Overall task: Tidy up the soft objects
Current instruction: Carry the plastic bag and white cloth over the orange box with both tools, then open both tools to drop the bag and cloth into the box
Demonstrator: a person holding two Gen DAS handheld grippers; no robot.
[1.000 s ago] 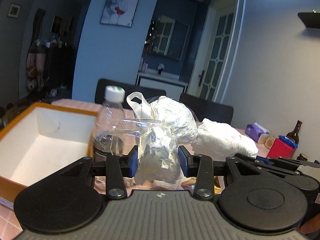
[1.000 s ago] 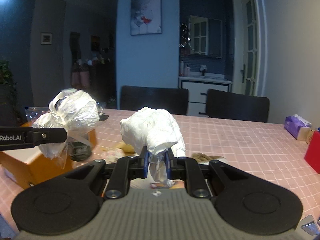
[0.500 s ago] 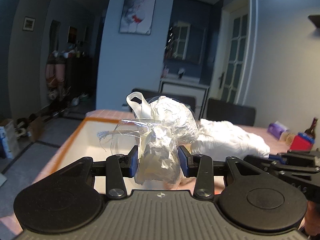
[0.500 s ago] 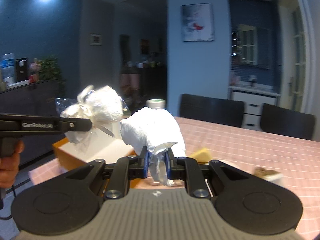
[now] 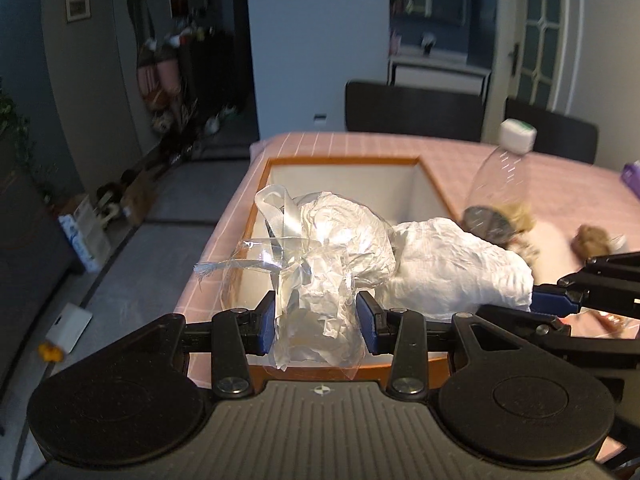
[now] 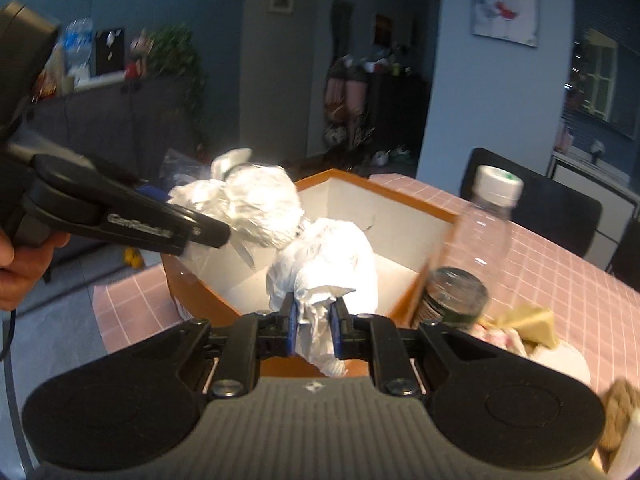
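Observation:
My left gripper (image 5: 316, 318) is shut on a crumpled clear plastic bag (image 5: 332, 248) with a white ribbon handle. It holds the bag over the orange-rimmed white box (image 5: 340, 160). My right gripper (image 6: 314, 326) is shut on a crumpled white bag (image 6: 328, 260), also above the box (image 6: 408, 196). The white bag shows in the left wrist view (image 5: 452, 268), just right of the clear bag. The left gripper and its bag (image 6: 248, 204) show in the right wrist view, touching the white bag.
A clear plastic bottle (image 6: 476, 248) with a white cap stands against the box's right side on the pink checked table (image 5: 400, 144). Yellow sponge (image 6: 528, 320) and brown scraps (image 5: 592, 238) lie to the right. Black chairs (image 5: 412, 112) stand at the far edge.
Both grippers have swung left and tilted down, carrying their bags from beside the box to above its opening. Both stay shut on their bags.

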